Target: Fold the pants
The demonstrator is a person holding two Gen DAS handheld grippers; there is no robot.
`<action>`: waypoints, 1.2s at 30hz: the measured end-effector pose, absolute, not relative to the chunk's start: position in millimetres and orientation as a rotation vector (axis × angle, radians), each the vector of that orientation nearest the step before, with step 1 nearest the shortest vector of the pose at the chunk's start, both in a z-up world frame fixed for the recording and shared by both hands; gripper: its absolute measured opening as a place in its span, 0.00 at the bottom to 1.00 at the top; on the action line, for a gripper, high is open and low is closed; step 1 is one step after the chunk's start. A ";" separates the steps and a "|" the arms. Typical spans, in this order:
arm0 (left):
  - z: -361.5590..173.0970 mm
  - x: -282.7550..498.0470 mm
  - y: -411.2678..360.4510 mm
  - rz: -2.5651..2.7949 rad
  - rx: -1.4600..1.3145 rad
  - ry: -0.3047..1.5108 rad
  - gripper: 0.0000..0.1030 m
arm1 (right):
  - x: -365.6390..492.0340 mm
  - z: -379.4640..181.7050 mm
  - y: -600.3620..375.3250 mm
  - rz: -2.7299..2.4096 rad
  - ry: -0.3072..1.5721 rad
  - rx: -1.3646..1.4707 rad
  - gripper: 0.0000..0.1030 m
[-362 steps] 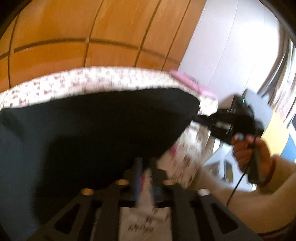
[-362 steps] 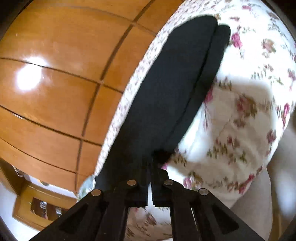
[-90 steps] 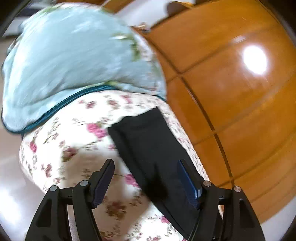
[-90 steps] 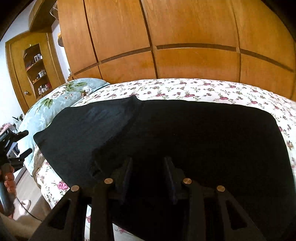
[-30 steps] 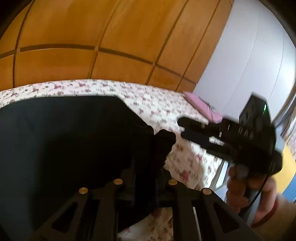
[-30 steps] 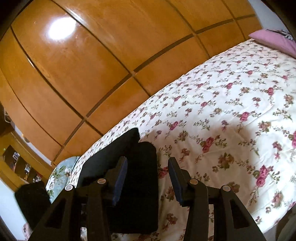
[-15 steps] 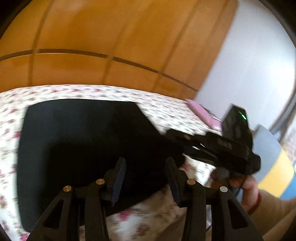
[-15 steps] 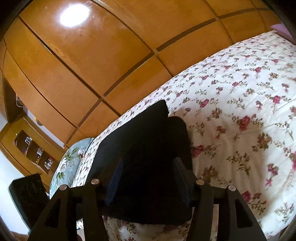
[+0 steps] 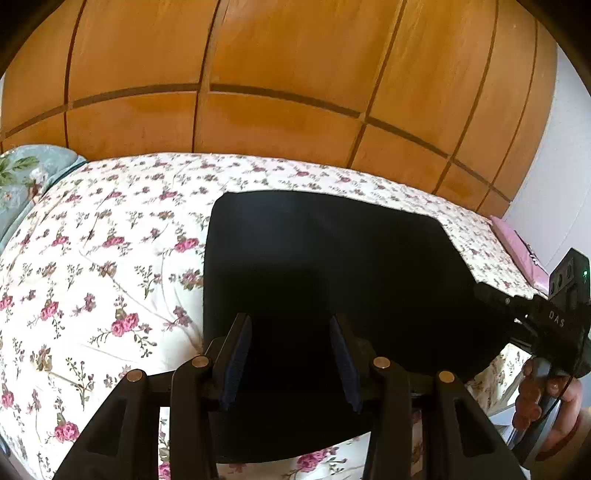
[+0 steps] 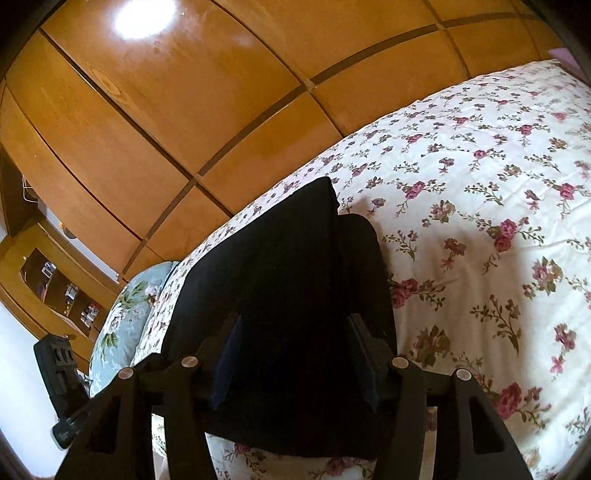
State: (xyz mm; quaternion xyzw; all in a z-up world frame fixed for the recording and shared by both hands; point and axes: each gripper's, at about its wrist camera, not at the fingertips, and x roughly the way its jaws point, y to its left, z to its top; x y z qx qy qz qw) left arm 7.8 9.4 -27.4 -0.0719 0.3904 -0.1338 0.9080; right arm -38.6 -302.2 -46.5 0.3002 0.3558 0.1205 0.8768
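A glossy wooden wardrobe (image 9: 280,74) rose behind my floral-sheeted bed (image 9: 92,258); a lamp's glare (image 10: 142,16) shone on its panels.

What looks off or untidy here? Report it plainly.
One thing only: in the right wrist view the folded black pants are not squared up, and the upper layer's far corner sticks out past the layer beneath. Otherwise they lie flat on the floral bedspread. Left gripper and right gripper are open.

Bedspread (image 9: 96,258): white, pink rose print, laid over the bed | Wardrobe panels (image 9: 280,74): glossy orange wood, set behind | Pillow (image 10: 125,317): pale blue, floral | Pink item (image 9: 517,247): placed at far corner
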 end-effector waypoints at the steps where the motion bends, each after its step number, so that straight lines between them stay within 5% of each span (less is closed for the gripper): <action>1: -28.7 6.8 11.4 -0.276 -0.152 0.806 0.43 | -36.7 -47.4 -301.5 0.253 0.745 0.627 0.55; 5: -31.6 6.2 10.7 -0.273 -0.131 0.801 0.43 | -27.9 -53.6 -299.7 0.270 0.760 0.660 0.49; 7: -31.2 6.6 10.0 -0.262 -0.124 0.803 0.44 | -25.0 -53.9 -297.1 0.263 0.772 0.650 0.26; 10: -31.5 7.2 11.6 -0.265 -0.130 0.808 0.44 | -23.9 -50.5 -296.2 0.256 0.781 0.619 0.13; 18: -28.4 10.7 0.6 -0.262 -0.096 0.803 0.44 | -27.7 -9.5 -290.1 0.215 0.678 0.487 0.11; 29: -42.3 3.8 1.8 -0.302 -0.020 0.806 0.46 | -27.5 -57.9 -306.5 0.153 0.775 0.605 0.13; 36: -14.1 23.3 34.6 -0.281 -0.146 0.774 0.46 | -37.0 -2.0 -291.1 0.118 0.672 0.387 0.23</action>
